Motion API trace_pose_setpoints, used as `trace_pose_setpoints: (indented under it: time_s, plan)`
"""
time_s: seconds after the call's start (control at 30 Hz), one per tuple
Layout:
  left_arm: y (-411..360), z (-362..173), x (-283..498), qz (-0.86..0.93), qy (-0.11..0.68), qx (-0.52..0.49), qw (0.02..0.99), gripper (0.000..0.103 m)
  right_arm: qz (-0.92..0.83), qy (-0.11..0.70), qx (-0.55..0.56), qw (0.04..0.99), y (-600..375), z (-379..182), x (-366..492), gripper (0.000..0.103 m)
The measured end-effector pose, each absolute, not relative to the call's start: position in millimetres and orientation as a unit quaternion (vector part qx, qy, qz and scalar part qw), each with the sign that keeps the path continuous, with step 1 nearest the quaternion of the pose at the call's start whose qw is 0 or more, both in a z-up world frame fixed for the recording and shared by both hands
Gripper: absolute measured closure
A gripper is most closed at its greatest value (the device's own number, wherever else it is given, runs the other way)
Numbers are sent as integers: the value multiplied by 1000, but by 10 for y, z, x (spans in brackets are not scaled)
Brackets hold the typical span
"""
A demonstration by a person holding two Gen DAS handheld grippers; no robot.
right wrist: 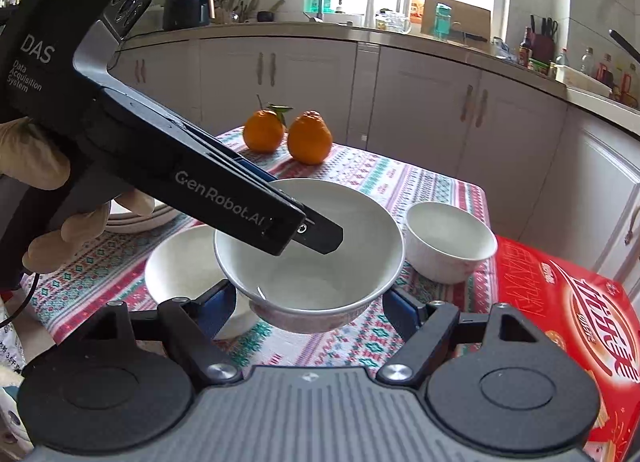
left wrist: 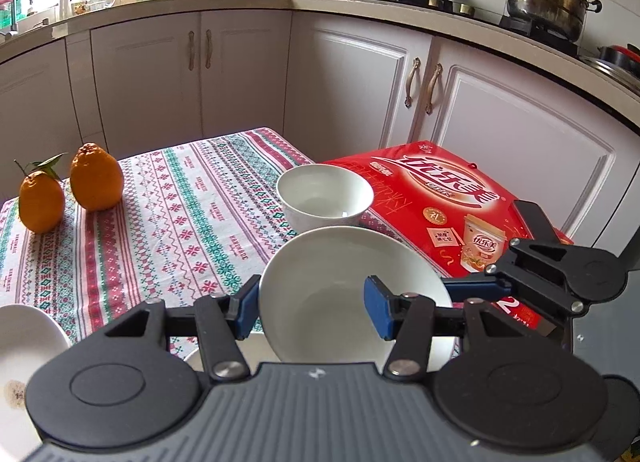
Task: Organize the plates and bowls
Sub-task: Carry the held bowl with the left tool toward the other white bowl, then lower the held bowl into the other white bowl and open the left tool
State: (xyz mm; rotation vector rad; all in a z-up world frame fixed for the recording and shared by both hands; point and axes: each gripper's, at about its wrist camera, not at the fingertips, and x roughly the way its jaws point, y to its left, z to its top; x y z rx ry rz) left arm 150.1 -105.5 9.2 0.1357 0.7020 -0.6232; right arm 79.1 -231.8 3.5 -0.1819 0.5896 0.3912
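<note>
**Carrying one bowl on two grips**

Lifting a wide white ceramic bowl [right wrist: 310, 258] called for both tools to travel together. The left gripper [left wrist: 312, 312] was pinched shut on the bowl's rim wall, one blue pad [left wrist: 244, 312] outside and one inside; the right gripper [right wrist: 308, 308] was clamped across its base. The bowl hung tilted above the patterned tablecloth [left wrist: 180, 222], over a second white bowl [right wrist: 180, 262] and near a smaller white bowl [left wrist: 325, 196] beside the red cardboard box [left wrist: 452, 198]. Doing this well probably meant keeping both hands at one pace and levelling the bowl before lowering it into the bowl below. Whether it was fully clear of that bowl could not be told, as the gripper body hid the gap.
</note>
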Motion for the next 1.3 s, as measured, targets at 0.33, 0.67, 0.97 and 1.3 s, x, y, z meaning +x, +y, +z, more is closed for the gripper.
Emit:
trace_pose_setpoints:
  time_s: [0.33,0.67,0.97,1.3]
  plan:
    - [-669,75,1445,-267,339,49,901,50,229,292,-88,925,-2009,17,823,19]
    - [-476,-47,1437,-250,347,36,903,50,247,309,-87,914,-1838,-69,885,19]
    - [-442,-167,1479,-252,359,28,898,50,248,326,-82,908,-1811,-149,930,19]
    - [-421,-219,1497,-251,364,22,897,50,252,331,-81,906,-1803,-174,946,19]
